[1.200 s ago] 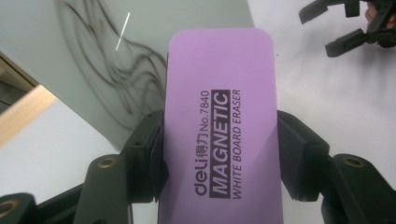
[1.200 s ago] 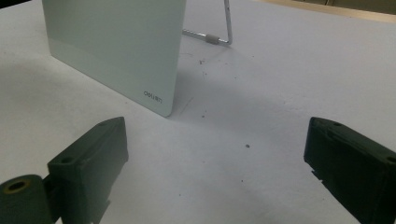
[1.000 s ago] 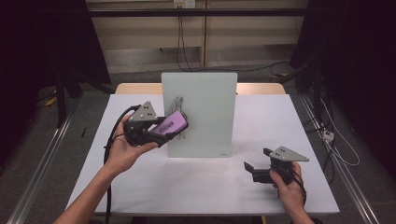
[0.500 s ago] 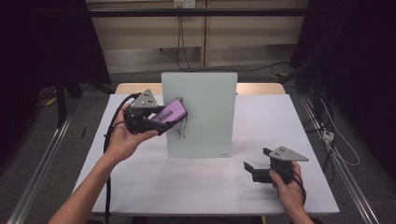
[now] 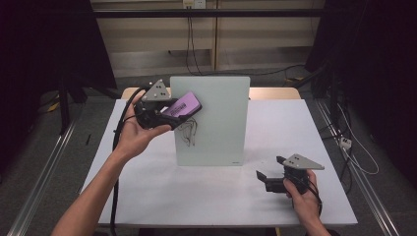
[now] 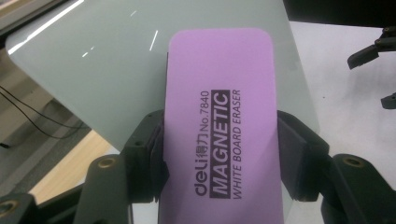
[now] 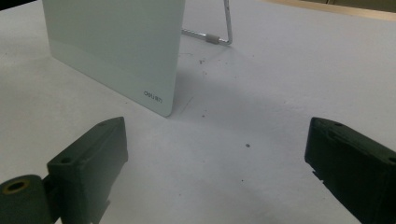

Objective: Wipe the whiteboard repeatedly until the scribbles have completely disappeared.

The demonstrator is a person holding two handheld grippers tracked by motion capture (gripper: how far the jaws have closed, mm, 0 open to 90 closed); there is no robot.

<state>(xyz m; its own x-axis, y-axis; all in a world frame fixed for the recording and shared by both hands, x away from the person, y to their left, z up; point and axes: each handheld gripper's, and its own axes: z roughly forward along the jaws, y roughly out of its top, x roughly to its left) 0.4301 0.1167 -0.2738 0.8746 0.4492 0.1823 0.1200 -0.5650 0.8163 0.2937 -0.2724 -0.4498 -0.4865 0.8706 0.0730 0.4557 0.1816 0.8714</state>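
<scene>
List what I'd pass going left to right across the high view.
Left gripper → purple eraser → whiteboard → right gripper.

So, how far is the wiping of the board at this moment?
Done: the left tool grips the purple eraser. In hand: the eraser is raised at the upper left part of the whiteboard. Left: the black scribble below it is unwiped. The right tool rests open on the table.
</scene>
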